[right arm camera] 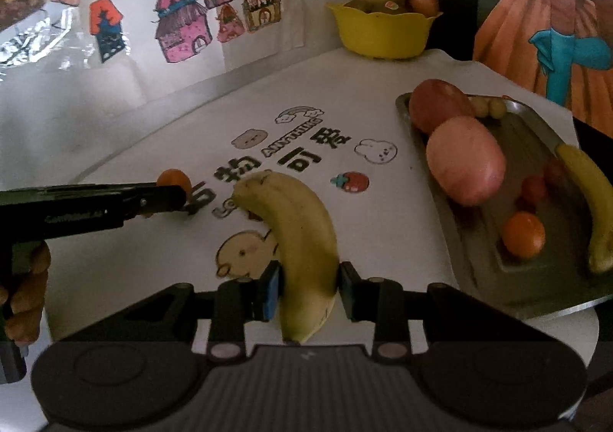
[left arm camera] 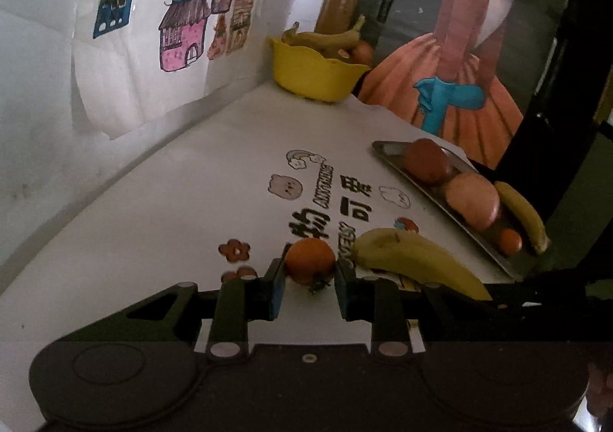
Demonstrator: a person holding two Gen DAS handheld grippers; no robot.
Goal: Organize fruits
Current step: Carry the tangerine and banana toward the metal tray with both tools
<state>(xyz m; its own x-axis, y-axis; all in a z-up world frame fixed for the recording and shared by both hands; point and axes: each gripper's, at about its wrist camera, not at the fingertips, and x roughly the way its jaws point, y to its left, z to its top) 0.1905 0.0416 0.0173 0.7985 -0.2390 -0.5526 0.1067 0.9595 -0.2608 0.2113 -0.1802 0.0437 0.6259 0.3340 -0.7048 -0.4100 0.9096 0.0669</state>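
Our left gripper (left arm camera: 310,273) has its fingers (left arm camera: 276,286) closed on a small orange tomato (left arm camera: 309,260), held over the printed white cover of the bench (left arm camera: 172,202). Our right gripper (right arm camera: 308,288) has its fingers (right arm camera: 271,288) clamped on a yellow banana (right arm camera: 302,236) just beside it. Along the bench's right edge lies a metal tray (right arm camera: 471,263) holding two apples (right arm camera: 465,160), another banana and small fruits. A yellow bowl (right arm camera: 383,35) of fruit sits at the far corner.
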